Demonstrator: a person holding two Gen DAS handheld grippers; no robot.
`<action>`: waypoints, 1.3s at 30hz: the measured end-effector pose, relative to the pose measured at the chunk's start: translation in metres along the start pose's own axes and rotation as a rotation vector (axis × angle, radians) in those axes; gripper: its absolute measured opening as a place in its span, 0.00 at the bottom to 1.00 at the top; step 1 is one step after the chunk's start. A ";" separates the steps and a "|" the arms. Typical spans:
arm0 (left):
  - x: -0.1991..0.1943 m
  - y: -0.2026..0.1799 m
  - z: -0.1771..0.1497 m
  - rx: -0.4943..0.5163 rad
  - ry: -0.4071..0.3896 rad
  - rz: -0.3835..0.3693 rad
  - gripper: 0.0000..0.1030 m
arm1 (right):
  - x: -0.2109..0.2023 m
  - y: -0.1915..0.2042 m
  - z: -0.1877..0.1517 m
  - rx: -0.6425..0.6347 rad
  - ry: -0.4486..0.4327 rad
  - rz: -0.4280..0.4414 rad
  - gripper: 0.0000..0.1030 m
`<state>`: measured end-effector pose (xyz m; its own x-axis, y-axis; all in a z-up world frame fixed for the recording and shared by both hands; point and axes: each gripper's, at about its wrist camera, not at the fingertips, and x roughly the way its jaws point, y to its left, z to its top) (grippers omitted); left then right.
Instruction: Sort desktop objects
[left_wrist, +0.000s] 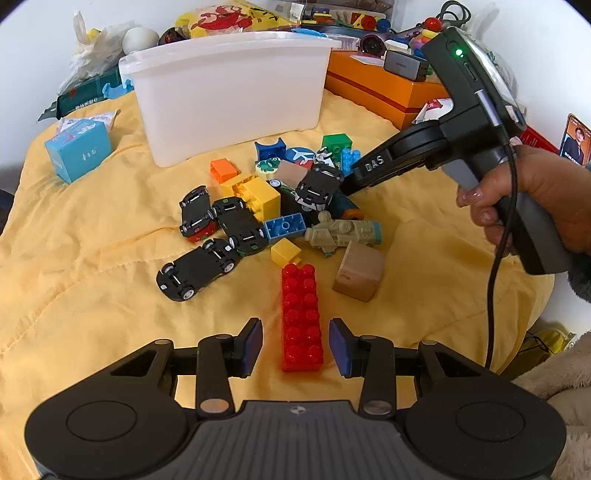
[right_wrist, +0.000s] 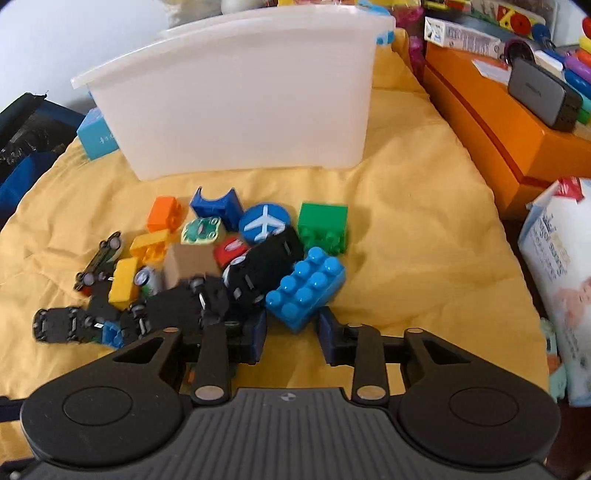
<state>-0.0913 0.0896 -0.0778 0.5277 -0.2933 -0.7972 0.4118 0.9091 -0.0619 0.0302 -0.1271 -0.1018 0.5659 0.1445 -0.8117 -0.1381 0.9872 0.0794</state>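
While a pile of toys waits on the yellow cloth (left_wrist: 92, 229), both tools are poised over blocks in front of the white bin (left_wrist: 229, 99).

The left tool (left_wrist: 295, 345) is held half open, its pads on either side of the near end of the long red block (left_wrist: 301, 317) without pressing on it. The right tool (right_wrist: 291, 334) is seen part-closed with nothing gripped; the blue studded block (right_wrist: 306, 286) lies just ahead of its tips, against an upturned black toy car (right_wrist: 264, 264). For a clean pick, the pads should be lowered until the block's flat sides are squarely between them, then closed firmly. The car beside the blue block could be snagged, so a straight, centred approach is advised before the block is carried into the bin.
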 end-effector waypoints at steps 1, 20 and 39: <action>0.001 0.000 0.000 -0.003 0.000 -0.002 0.43 | -0.001 0.000 0.000 -0.013 0.003 -0.001 0.22; 0.019 0.000 0.002 -0.027 0.040 0.008 0.43 | 0.008 0.001 0.014 -0.039 0.022 0.000 0.46; 0.021 0.008 0.005 -0.043 0.044 -0.014 0.26 | -0.044 -0.020 -0.047 -0.266 0.112 0.131 0.31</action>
<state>-0.0732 0.0891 -0.0917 0.4885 -0.2942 -0.8215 0.3862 0.9171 -0.0988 -0.0304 -0.1561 -0.0952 0.4384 0.2469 -0.8642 -0.4206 0.9061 0.0455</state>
